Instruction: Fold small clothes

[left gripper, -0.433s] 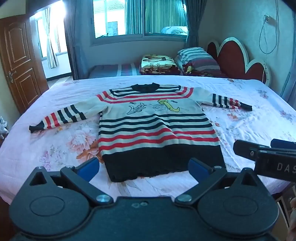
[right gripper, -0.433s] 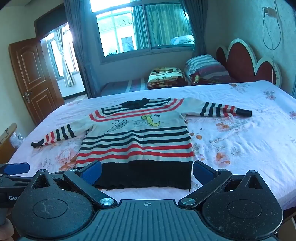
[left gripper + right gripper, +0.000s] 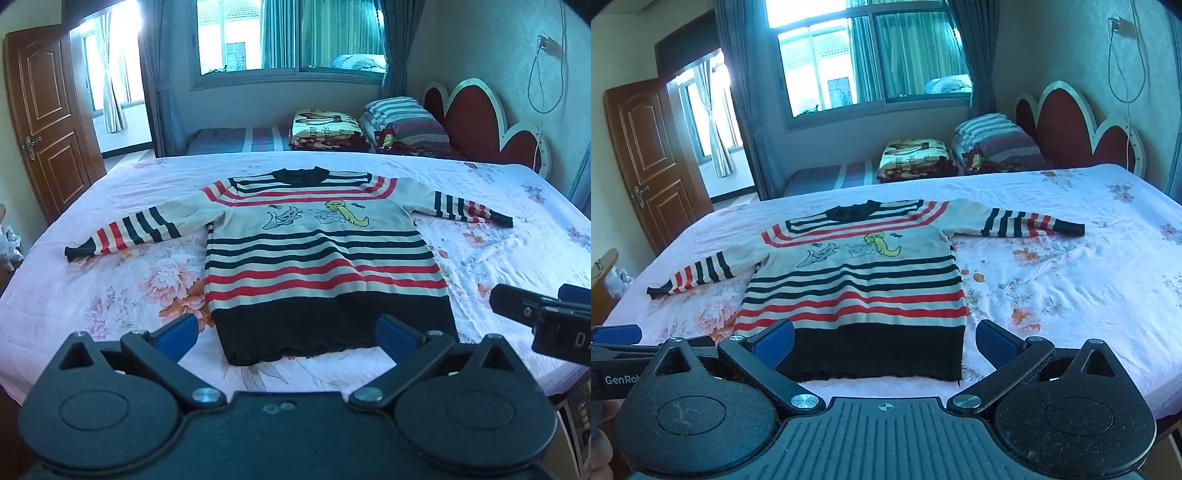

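Note:
A small striped sweater (image 3: 317,258) (image 3: 857,288), cream with red and navy bands, a dark hem and cartoon figures on the chest, lies flat on the bed with both sleeves spread sideways. My left gripper (image 3: 286,338) hovers open in front of the hem, nothing between its blue pads. My right gripper (image 3: 884,341) is open too, just short of the hem's right half, and empty. Each gripper shows at the edge of the other's view: the right gripper (image 3: 543,314), the left gripper (image 3: 617,341).
The bed (image 3: 110,295) has a pink floral sheet and a red headboard (image 3: 480,122) at the right. Folded blankets and pillows (image 3: 369,125) are stacked beyond it, under the window. A wooden door (image 3: 48,110) stands open at the left.
Both grippers have shifted slightly toward the sweater's hem; the sweater lies as before, and both stay open.

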